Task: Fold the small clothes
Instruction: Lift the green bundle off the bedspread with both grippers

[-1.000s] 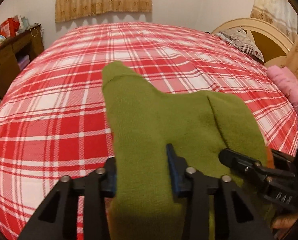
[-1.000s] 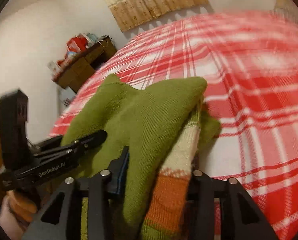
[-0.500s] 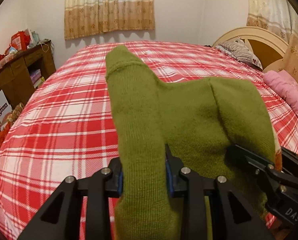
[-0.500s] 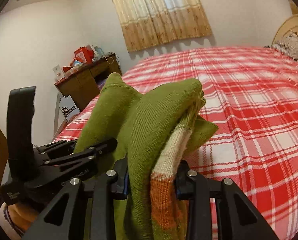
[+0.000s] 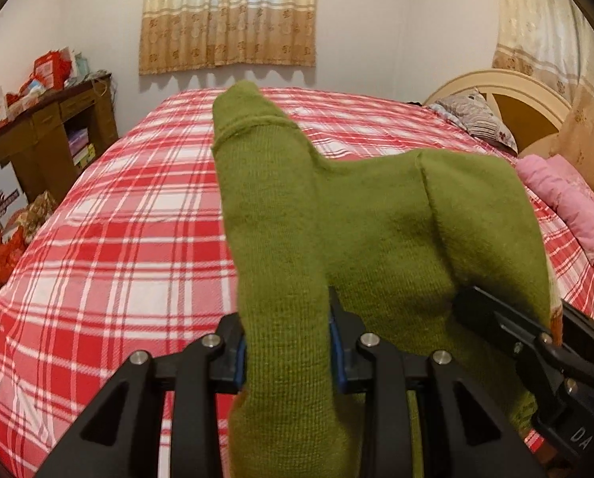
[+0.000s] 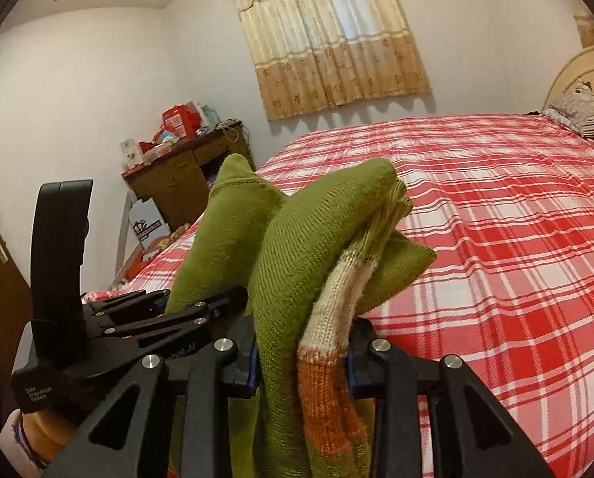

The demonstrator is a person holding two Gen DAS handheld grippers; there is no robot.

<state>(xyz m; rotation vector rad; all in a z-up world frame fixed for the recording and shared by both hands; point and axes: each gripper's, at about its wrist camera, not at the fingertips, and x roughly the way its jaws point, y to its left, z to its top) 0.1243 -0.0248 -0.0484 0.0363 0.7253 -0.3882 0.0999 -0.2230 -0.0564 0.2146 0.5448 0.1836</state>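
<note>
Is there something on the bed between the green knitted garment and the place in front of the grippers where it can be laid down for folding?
Nothing visible does. The green knitted garment is held above the bed by the left gripper and the right gripper, and the checked cover ahead of them is bare. The pink bundle lies far off by the headboard.

Warm, even indoor light fills both views. Daylight glows softly through the curtain (image 5: 228, 16), which throws scalloped shadows on the wall just below it. Both pictures are sharp, without glare. Fisheye distortion bulges the bed (image 5: 109, 239); corners go black.
</note>
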